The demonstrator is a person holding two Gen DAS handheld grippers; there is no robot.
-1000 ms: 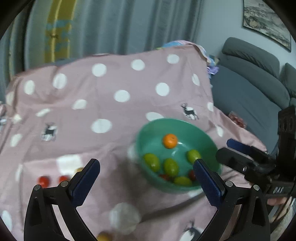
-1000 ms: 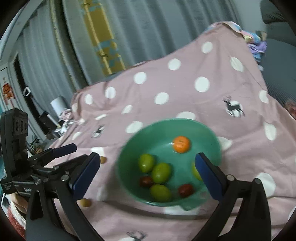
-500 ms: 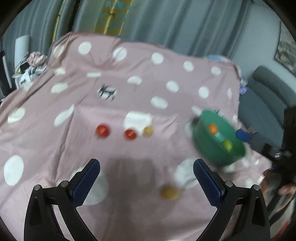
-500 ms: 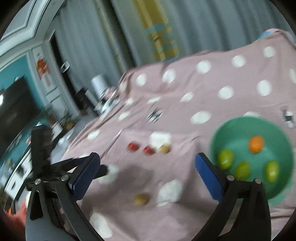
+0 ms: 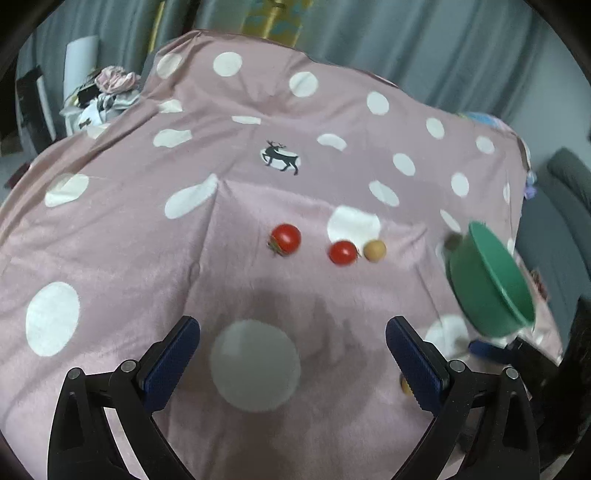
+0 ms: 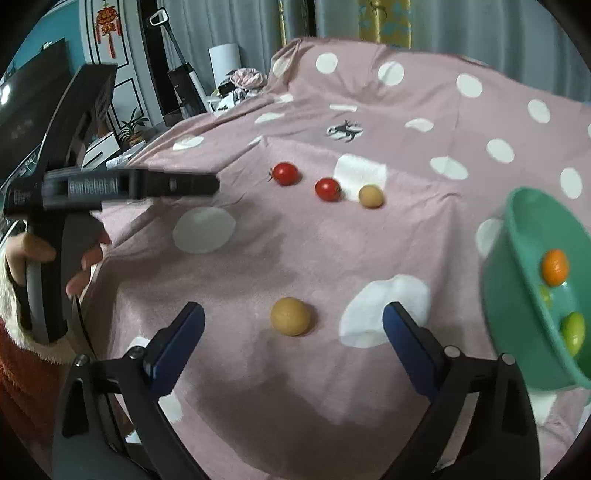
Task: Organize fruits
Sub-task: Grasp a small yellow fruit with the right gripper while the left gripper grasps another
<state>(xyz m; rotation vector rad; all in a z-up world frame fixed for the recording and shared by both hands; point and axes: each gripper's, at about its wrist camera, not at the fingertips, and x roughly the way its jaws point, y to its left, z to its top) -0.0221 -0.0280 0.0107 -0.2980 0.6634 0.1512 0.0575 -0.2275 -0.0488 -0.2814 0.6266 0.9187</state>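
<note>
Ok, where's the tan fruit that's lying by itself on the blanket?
In the right wrist view the lone tan fruit lies on the pink blanket just ahead of the open right hand-held gripper, left of the green bowl and nearer than the two tomatoes.

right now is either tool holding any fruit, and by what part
Nothing is held. The left tool is open over bare cloth; the right tool is closing, its pads still clear of the tan fruit ahead.

Grey curtains (image 5: 406, 33), grey sofa (image 5: 565, 206), teal wall (image 6: 44, 29).
</note>
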